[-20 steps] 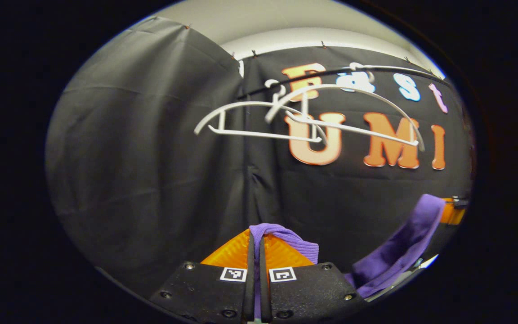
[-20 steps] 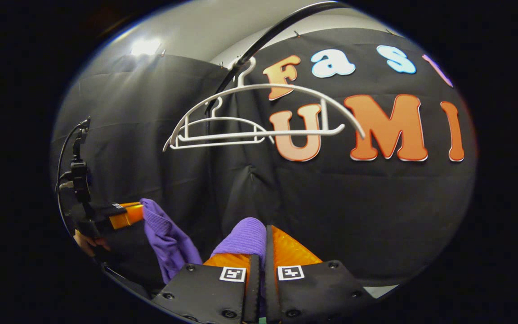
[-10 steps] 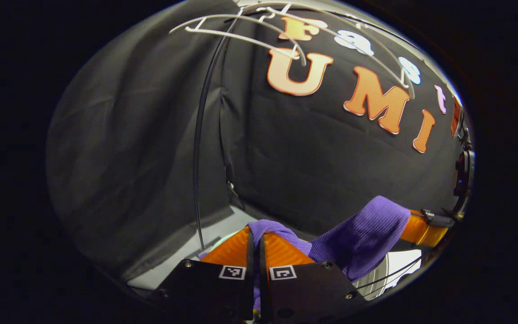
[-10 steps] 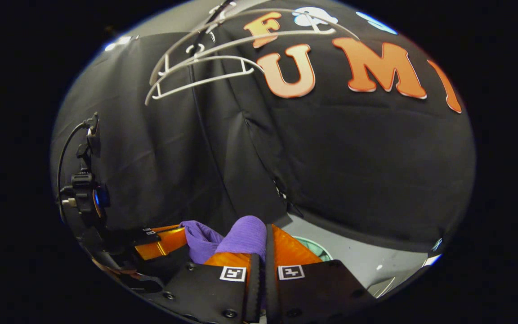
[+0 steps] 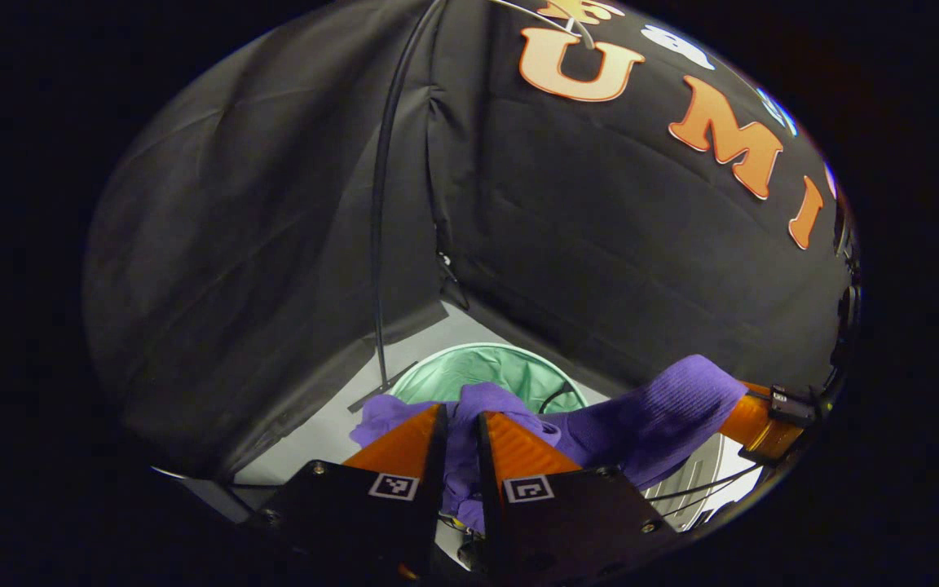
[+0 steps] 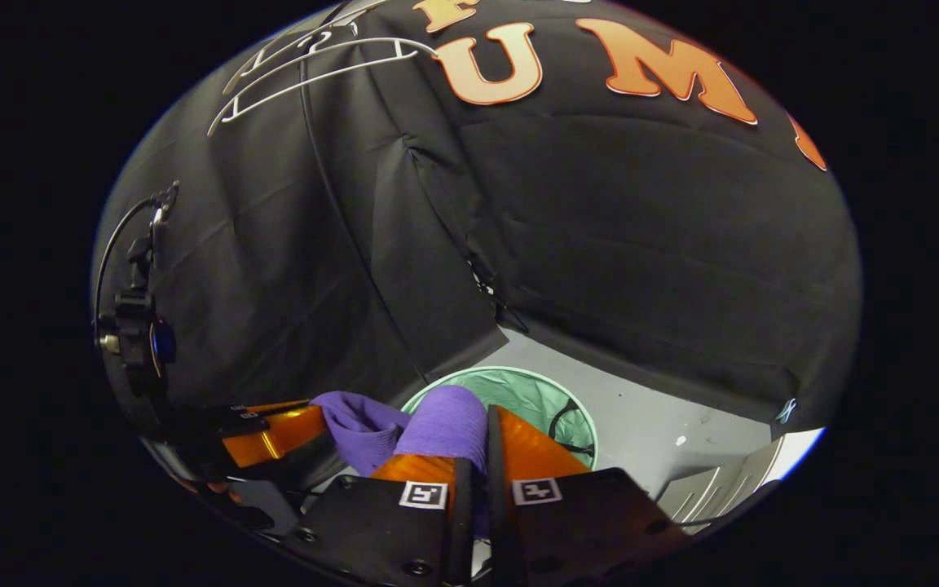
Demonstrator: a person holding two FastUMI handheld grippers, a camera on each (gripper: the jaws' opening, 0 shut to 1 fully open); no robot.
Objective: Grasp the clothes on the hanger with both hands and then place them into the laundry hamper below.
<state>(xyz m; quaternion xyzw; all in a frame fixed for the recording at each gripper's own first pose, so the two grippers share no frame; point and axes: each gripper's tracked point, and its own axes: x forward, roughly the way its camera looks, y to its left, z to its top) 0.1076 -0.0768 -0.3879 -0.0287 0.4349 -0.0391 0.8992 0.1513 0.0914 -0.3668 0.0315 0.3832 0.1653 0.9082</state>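
Since a second ago both grippers have dropped from hanger height toward the floor, and the green laundry hamper (image 5: 510, 371) has come into sight below them. The left gripper (image 5: 460, 432) has its fingers parted a little, with the purple clothes (image 5: 649, 420) bunched in the gap; whether both fingers press the cloth I cannot tell. The right gripper (image 6: 478, 440) has its fingers drawn together on a fold of the same clothes (image 6: 445, 420). The garment stretches between the two grippers, above the hamper's near rim (image 6: 518, 375) and not yet inside it. The white hangers (image 6: 306, 69) hang high above the hamper. A thin black pole (image 5: 377, 244) stands just beside the hamper
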